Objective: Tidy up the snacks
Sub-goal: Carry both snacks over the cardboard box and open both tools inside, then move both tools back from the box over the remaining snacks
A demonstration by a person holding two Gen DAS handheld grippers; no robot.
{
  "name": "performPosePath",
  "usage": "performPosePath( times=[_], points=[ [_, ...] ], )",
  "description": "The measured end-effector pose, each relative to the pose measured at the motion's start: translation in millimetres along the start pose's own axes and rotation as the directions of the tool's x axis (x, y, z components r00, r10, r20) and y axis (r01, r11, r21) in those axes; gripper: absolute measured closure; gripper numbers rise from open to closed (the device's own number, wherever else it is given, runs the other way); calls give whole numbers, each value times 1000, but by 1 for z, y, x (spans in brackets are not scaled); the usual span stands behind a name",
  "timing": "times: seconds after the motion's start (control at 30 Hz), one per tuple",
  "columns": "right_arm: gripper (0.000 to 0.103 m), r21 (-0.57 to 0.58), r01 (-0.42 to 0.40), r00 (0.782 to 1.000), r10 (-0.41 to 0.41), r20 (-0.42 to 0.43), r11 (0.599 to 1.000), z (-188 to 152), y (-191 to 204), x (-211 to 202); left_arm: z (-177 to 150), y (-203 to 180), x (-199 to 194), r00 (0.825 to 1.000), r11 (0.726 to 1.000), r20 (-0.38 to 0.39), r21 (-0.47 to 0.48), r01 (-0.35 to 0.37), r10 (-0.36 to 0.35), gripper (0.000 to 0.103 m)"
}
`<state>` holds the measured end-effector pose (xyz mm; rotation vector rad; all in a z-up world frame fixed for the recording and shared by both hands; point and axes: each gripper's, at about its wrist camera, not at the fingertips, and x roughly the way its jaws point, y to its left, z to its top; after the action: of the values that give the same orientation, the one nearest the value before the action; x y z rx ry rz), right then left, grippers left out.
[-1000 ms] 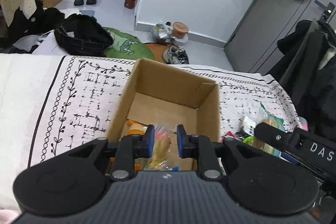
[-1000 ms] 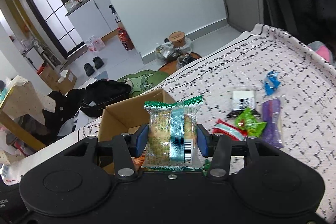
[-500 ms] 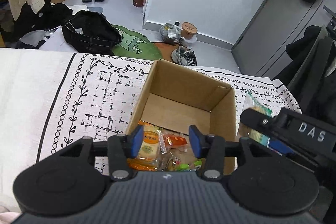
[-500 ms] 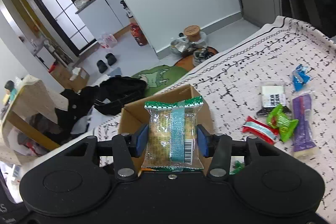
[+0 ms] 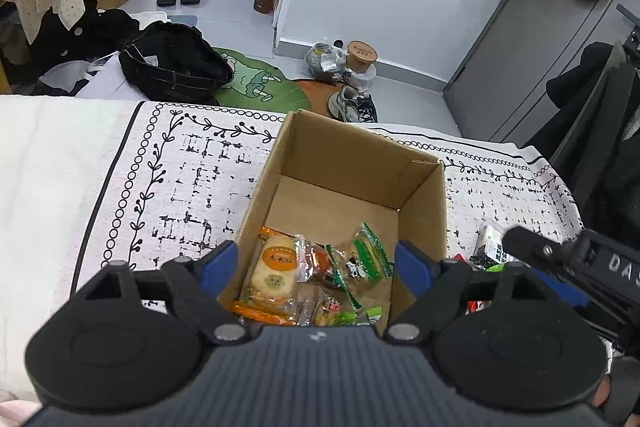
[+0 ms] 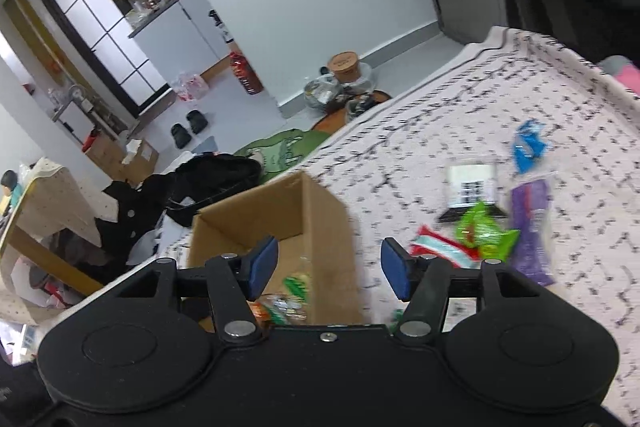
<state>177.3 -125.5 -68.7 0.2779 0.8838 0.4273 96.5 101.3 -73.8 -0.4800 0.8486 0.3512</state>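
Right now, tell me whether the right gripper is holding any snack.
No, the right gripper is open with nothing between its pads, above the cardboard box.

A cardboard box sits open on a patterned cloth. Several wrapped snacks lie inside it, bunched at the near end; the far end of its floor is bare. The left claw hangs above the near end of the box. To the right of the box, more snack packets lie scattered on the cloth. The right claw hovers over the right wall of the box. Beyond the cloth's far edge, on the floor, lie a bag and shoes.
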Motion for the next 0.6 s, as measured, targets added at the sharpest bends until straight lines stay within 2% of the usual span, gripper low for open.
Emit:
performPosePath(
  times=[0.3, 0.4, 0.6],
  points=[
    [37, 26, 56, 998, -56, 20, 998, 6, -44, -20, -5, -24, -5, 1000, 998, 24, 55, 14, -16, 1],
    [33, 31, 64, 998, -65, 26, 997, 8, -54, -24, -7, -34, -6, 999, 997, 32, 71, 28, -30, 0],
    [33, 53, 87, 995, -89, 35, 995, 13, -79, -34, -13, -61, -9, 997, 991, 23, 114, 75, -78, 0]
  ],
)
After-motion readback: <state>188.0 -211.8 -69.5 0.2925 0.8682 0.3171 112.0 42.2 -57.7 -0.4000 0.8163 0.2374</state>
